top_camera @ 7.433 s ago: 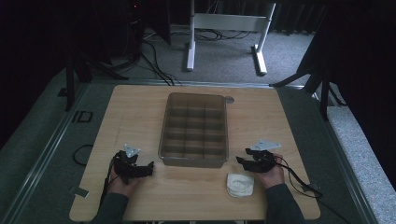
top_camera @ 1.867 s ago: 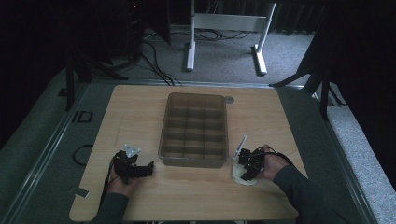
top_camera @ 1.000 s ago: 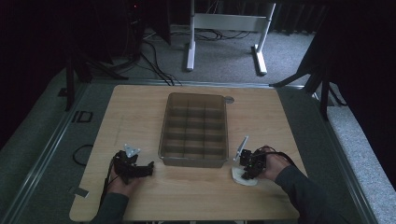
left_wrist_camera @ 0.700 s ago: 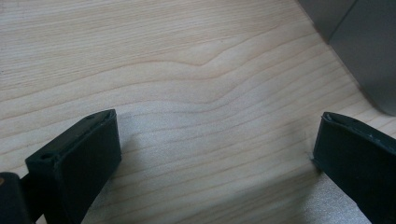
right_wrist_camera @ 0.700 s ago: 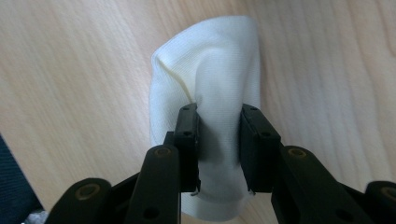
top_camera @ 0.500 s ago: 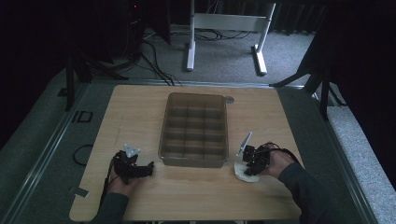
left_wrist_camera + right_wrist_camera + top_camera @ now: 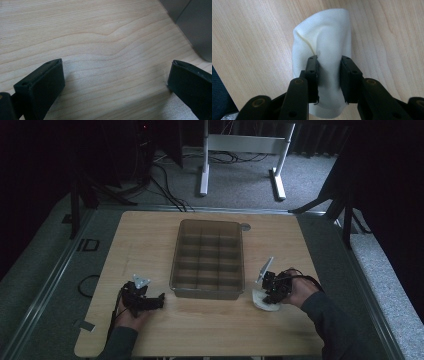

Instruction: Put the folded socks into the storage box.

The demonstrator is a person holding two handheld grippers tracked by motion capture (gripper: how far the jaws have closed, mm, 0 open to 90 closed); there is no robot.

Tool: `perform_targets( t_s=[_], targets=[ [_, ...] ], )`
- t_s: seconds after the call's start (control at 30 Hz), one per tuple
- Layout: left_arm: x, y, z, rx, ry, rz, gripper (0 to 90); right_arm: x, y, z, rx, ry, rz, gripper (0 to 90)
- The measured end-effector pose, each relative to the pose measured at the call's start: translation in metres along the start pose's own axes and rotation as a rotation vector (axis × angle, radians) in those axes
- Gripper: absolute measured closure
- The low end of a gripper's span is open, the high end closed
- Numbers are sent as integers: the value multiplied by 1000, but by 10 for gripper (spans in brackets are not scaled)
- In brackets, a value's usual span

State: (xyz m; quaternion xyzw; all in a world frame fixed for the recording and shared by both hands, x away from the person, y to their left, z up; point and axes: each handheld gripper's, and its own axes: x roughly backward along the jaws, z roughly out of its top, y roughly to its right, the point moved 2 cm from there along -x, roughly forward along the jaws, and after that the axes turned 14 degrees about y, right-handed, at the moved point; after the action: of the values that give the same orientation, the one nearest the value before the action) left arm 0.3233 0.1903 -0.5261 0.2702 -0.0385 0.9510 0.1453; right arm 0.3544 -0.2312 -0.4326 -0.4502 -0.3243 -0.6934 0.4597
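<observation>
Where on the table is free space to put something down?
Bare wood lies left of the divided tray, up to the table edge, right of it above the right tongs, and along the near edge between both hands. It is crowded around the white cloth beside the tray's near right corner.

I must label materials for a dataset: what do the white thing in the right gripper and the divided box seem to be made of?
The white thing looks like soft knitted fabric, matte: fine ribbing shows, and it bunches between the right gripper. It may be a sock. The divided box looks like smoky translucent plastic, smooth and slightly glossy: its dividers show through the walls.
</observation>
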Motion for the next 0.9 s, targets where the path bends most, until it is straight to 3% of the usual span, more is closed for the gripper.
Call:
perform_targets(
  t_s=[0.43,0.9],
  targets=[
    [0,0,0,3,3,1,10,13,4,6,8,31,-21,704],
    [0,0,0,2,2,0,10,26,6,15,27,25,-46,704]
  ],
)
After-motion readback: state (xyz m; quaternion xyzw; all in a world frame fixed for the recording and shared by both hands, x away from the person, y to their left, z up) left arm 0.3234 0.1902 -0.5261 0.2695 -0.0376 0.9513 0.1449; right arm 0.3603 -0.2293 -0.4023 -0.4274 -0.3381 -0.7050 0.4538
